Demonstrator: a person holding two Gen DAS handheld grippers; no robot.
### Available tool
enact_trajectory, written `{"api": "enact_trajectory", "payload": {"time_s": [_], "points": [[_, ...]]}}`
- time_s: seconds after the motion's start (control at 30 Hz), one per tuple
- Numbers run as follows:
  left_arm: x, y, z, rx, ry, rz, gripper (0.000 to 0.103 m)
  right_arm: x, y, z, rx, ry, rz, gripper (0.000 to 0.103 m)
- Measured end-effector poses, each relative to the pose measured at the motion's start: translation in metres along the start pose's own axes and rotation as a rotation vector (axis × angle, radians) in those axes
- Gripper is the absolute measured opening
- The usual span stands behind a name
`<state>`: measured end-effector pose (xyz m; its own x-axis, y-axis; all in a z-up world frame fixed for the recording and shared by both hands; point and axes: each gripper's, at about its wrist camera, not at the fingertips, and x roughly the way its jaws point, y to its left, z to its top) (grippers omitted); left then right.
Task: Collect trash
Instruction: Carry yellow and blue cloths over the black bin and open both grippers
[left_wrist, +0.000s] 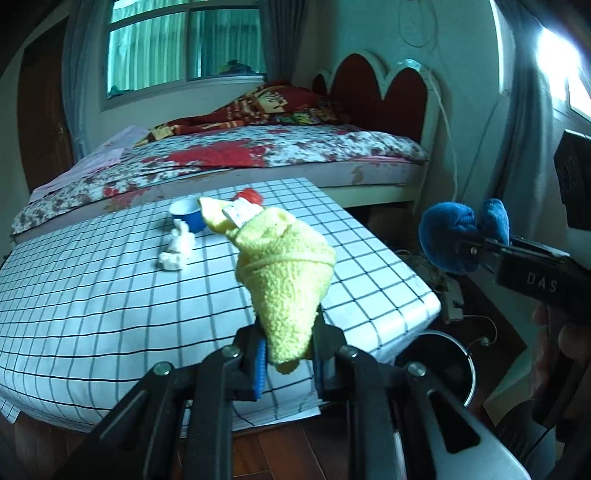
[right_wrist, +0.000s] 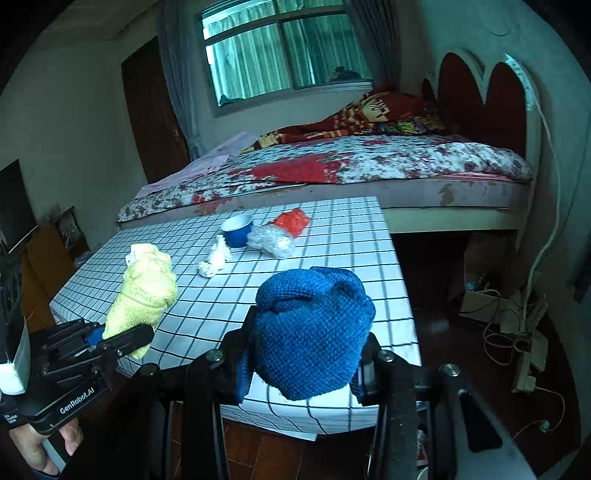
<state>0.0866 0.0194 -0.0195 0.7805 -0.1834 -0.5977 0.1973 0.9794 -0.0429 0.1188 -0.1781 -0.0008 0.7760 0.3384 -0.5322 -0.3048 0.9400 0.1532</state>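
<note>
The trash lies in a loose cluster at the upper middle of the checked tabletop (right_wrist: 332, 258): a crumpled white tissue (right_wrist: 216, 260), a blue paper cup (right_wrist: 238, 229) just behind it, a clear plastic wrapper (right_wrist: 273, 242) touching the cup's right side, and a red wrapper (right_wrist: 293, 221) at the far edge. In the left wrist view the tissue (left_wrist: 175, 249) and cup (left_wrist: 188, 216) sit left of centre, partly hidden behind the yellow cloth.

The left hand-held gripper (left_wrist: 290, 356) is closed on a yellow cloth (left_wrist: 284, 280), which stands up between its blue-padded fingers, above the tabletop near its lower edge. The right hand-held gripper (right_wrist: 304, 365) is clamped on a blue knitted cloth (right_wrist: 314, 332), bunched at bottom centre of its view. A dark round bin (left_wrist: 439, 365) stands on the wooden floor at lower right, beside the tabletop's corner. A bed (right_wrist: 369, 162) with a floral cover fills the background under a window (right_wrist: 280, 51).
</note>
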Motion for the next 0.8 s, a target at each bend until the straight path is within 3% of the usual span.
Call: {"api": "enact_trajectory", "payload": {"time_s": [0.8], "points": [[0.026, -0.109, -0.023, 0.14, 0.081, -0.188, 0.02, -0.051, -0.09, -0.055, 0.109, 0.031, -0.152, 0.043]]}}
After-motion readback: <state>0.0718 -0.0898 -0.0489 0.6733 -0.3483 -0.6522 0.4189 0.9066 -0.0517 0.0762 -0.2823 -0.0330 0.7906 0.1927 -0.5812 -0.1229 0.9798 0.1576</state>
